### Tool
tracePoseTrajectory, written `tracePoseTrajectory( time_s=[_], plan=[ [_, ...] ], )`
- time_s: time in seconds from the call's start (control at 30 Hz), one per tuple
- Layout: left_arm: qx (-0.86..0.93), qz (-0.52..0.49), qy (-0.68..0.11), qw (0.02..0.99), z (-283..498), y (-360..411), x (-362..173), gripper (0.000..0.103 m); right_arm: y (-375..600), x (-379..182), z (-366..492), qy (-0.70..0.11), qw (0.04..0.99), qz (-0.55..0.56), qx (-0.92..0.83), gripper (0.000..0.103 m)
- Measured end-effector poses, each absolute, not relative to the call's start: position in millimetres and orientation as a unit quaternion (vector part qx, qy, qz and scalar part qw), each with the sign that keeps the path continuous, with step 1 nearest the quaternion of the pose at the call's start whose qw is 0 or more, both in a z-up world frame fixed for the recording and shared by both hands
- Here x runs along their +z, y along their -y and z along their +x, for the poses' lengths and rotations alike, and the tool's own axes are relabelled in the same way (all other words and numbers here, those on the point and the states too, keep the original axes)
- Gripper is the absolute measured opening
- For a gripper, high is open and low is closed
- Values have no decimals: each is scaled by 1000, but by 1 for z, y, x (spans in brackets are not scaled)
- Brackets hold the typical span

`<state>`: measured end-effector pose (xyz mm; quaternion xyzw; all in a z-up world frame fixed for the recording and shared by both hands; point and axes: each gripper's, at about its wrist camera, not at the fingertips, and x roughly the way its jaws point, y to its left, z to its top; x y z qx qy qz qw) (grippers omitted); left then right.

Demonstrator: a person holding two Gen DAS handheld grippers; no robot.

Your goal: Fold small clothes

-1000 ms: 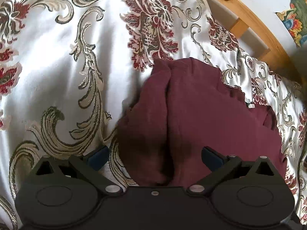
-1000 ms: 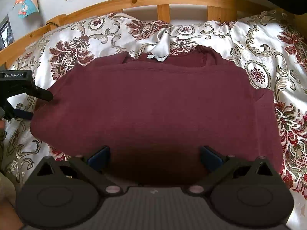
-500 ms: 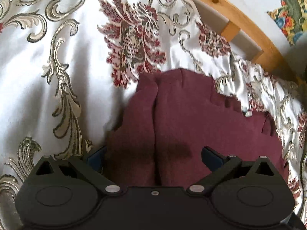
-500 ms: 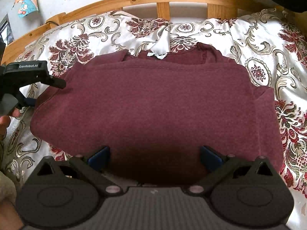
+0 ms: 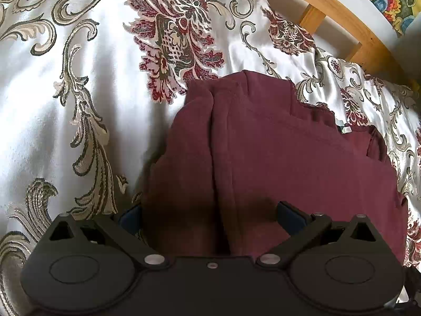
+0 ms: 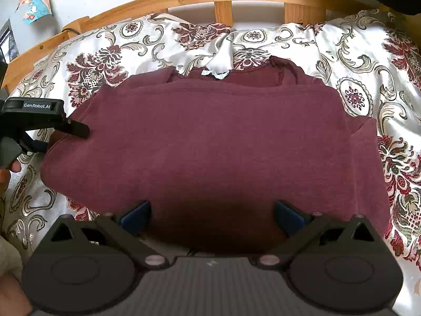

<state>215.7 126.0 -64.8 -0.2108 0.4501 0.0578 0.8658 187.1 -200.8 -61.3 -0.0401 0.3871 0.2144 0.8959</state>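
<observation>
Satin bedspread point(image 6: 350, 52) with maroon flowers and grey scrolls covers the bed, and on it lies the maroon sweatshirt point(image 6: 215, 142), spread broad and mostly flat

Nearest in the right wrist view, the right tongs point(image 6: 211, 214) stand wide open over the near hem, one blue pad to either side of the cloth, gripping nothing. Nearest in the left wrist view, the left tongs point(image 5: 209, 213) are likewise spread wide, straddling the sweatshirt point(image 5: 276, 158) at its left end, where a deep lengthwise crease runs away from the camera between two soft ridges

What has just changed: over the last second the left tongs point(image 6: 56, 134) have slid inward from the edge of the right wrist view until one finger lies over the garment's left side, and in their own view the cloth now fills the gap between the fingers. The right tongs have barely shifted. That reads as the left side lining up for a pinch, likely to carry that end across; no grip is made yet

Farther off, the body of the sweatshirt is smooth, its stitched seam running straight across, with the neckline and a pale label point(image 6: 214, 73) beyond. Its right end is bunched into a small flap. Behind runs the wooden bed rail point(image 6: 223, 0)
</observation>
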Motion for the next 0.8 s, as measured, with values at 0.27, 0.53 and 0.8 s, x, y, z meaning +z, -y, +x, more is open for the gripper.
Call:
tracePoseTrajectory(
  time_s=[0.27,0.53,0.8],
  plan=[
    [57,-208,-454,864,216,-125,-65,102,201,-61,188,-388,895,-40,215,103],
    [55,-212,-454,864,214,-127,-64,101,201,-61,188,-389,895,-40,215,103],
    [43,-209,-415,885,208,-129,-47,99,201,-61,188,-389,895,-40,215,103]
  ],
)
